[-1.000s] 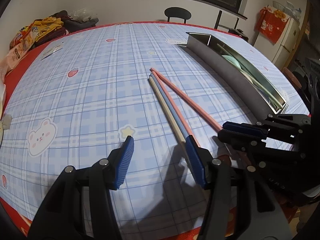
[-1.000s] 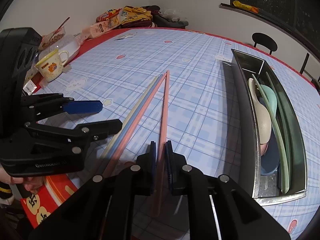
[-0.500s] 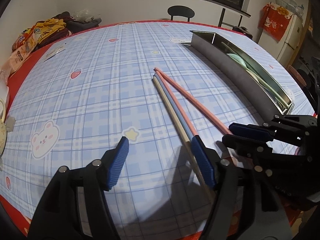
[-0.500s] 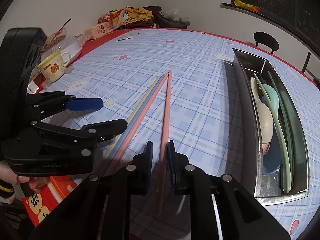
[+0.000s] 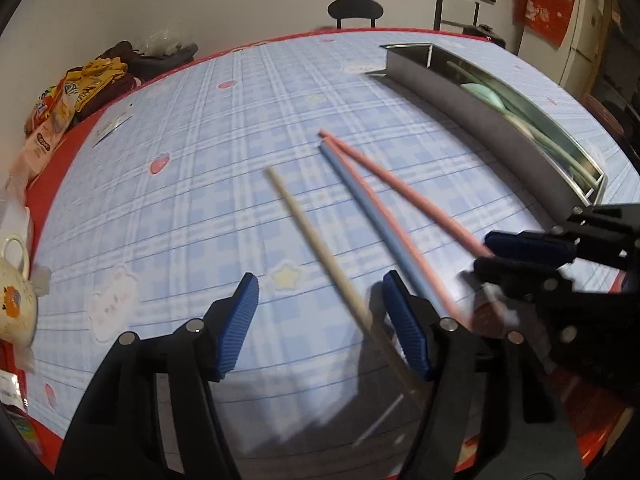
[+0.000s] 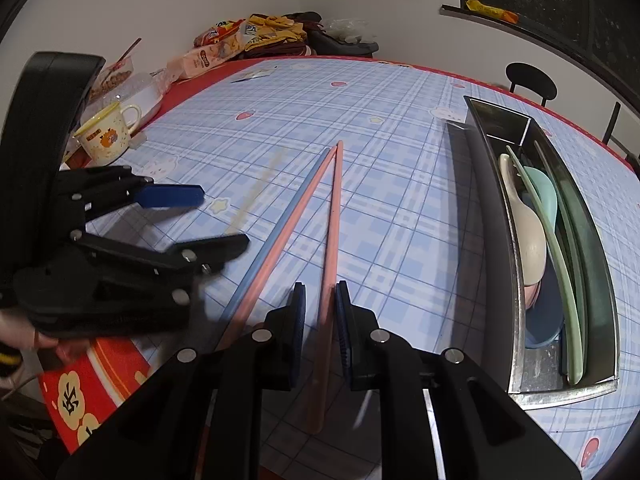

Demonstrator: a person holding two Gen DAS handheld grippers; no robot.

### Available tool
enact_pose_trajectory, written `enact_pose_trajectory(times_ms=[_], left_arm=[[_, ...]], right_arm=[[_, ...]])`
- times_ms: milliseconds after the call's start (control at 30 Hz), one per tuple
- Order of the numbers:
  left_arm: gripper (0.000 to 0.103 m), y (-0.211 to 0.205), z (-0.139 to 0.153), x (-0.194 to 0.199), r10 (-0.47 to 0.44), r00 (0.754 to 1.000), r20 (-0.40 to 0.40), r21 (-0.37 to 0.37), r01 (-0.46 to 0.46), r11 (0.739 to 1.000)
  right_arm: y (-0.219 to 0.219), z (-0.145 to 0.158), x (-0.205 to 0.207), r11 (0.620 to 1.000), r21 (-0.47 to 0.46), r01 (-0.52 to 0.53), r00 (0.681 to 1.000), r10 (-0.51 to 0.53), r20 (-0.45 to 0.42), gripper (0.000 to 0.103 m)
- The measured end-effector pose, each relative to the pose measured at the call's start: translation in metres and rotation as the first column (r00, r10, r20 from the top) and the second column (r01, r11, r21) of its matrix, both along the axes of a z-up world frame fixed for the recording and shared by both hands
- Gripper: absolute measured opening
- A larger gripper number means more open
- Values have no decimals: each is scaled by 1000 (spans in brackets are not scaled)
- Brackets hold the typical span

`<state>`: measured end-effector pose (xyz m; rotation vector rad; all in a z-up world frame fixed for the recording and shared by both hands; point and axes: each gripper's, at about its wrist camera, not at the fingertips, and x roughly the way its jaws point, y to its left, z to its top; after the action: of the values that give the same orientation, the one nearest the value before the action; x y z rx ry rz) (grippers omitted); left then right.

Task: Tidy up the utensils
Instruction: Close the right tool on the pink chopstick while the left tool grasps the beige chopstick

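Note:
Long chopsticks lie on the blue checked tablecloth: a cream one, a blue one and pink ones. My left gripper is open, its jaws straddling the cream chopstick, which is blurred. My right gripper is slightly open around a pink chopstick, pads not touching it. The blue chopstick lies just to its left. A steel tray on the right holds spoons and a green utensil.
A yellow-rimmed mug, snack packets and a plastic tub stand at the table's left and far edge. A chair stands behind the table. The red table edge is close below the grippers.
My right gripper has opened slightly off the pink chopstick. My left gripper has shifted right over the cream chopstick, which has swung left, away from the blue one.

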<state>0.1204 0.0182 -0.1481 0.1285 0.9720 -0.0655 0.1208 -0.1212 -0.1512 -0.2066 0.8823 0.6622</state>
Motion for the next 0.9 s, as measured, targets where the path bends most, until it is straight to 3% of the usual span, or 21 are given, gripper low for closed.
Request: enact_pose_trajectory(times_ms=[200, 367, 500, 700, 900], left_arm=[[48, 18, 1, -11, -19, 1000, 12, -27, 20, 999], [20, 23, 1, -20, -68, 997, 26, -28, 68, 997], [17, 31, 0, -19, -78, 996, 35, -32, 79, 996], [14, 46, -1, -9, -59, 997, 46, -100, 64, 993], [13, 36, -2, -13, -82, 995, 63, -42, 84, 996]], right_arm=[[4, 0, -1, 1000, -23, 3, 1000, -3, 10, 16], [18, 1, -2, 995, -94, 9, 999, -5, 46, 16], [26, 1, 8, 994, -107, 17, 999, -12, 49, 16], [35, 0, 17, 994, -104, 17, 998, -10, 60, 16], [31, 0, 16, 996, -82, 15, 998, -10, 61, 12]])
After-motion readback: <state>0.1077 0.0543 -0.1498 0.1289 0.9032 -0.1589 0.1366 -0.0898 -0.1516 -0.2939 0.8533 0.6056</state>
